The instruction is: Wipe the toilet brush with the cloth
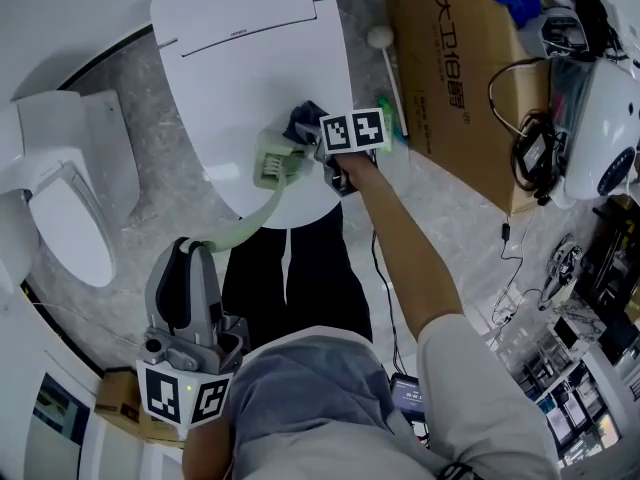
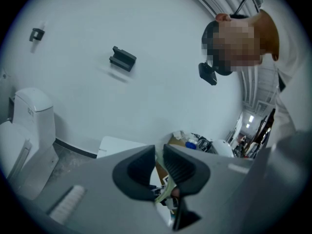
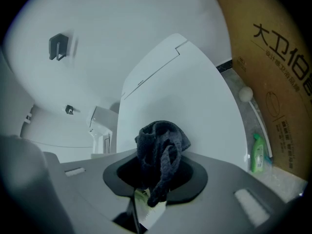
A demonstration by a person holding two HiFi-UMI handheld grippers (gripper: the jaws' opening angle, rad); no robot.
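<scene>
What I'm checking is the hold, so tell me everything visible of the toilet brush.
The toilet brush is pale green, plastic by its look: a blocky, ribbed head on a long curved handle. The left gripper is shut on the handle's lower end, holding the head over the closed white toilet lid. The dark cloth, clamped in the right gripper, lies against the head's side. Bristles cannot be made out.
</scene>
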